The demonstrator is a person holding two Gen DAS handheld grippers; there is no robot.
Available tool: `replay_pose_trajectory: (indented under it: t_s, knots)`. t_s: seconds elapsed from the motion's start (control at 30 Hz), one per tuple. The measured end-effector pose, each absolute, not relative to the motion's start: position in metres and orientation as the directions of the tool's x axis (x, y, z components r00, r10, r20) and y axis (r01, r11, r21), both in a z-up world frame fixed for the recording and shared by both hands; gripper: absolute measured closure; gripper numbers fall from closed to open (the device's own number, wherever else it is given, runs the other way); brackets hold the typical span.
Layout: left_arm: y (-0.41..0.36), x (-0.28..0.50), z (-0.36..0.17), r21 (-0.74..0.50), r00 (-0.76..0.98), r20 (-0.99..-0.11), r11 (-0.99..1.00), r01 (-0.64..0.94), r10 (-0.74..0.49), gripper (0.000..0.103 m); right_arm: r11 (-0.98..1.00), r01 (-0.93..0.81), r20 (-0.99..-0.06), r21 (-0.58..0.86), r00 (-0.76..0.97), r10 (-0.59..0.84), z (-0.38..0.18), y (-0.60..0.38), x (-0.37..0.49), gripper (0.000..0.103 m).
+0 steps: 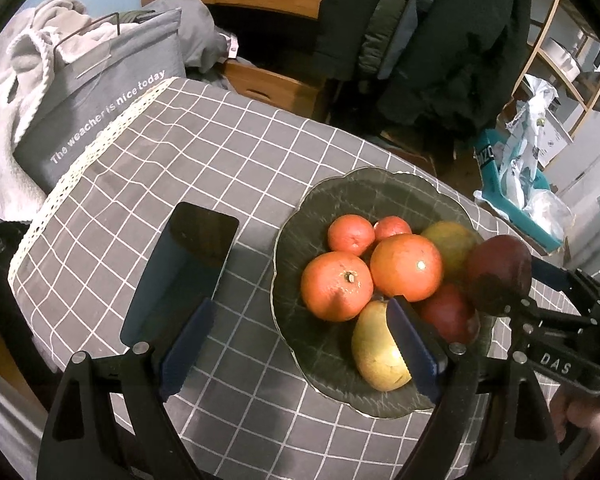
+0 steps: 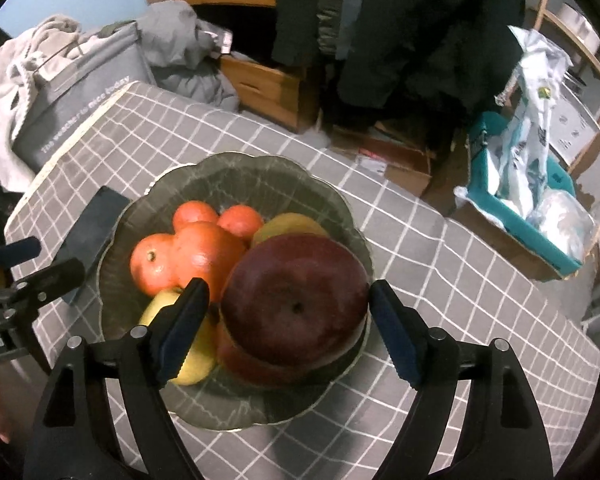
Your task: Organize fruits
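A dark glass bowl on the checked tablecloth holds several oranges, a yellow pear and reddish mangoes. My right gripper is shut on a dark red mango and holds it over the bowl's right side, above another red fruit. My left gripper is open and empty, low at the bowl's left rim, its right finger over the pear.
A black phone lies left of the bowl. A grey laundry bag stands beyond the table's left edge. A teal box with bags sits on the floor to the right. Wooden drawers and coats stand behind.
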State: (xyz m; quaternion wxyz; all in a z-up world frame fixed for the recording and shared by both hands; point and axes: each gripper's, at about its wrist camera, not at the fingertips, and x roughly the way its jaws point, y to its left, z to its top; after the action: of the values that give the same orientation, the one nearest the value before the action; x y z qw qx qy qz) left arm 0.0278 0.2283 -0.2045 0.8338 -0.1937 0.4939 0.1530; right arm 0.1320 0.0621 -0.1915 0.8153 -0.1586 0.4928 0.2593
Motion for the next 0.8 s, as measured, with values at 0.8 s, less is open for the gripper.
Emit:
replay_pose_trajectory:
  t_s: [0.8]
  knots:
    - [0.199, 0.003, -0.127, -0.161, 0.590, -0.801, 0.914, -0.372, 0.099, 0.005, 0.864, -0.499, -0.764, 0.065, 0.533, 0.365, -0.094, 0.000, 0.114, 0.022]
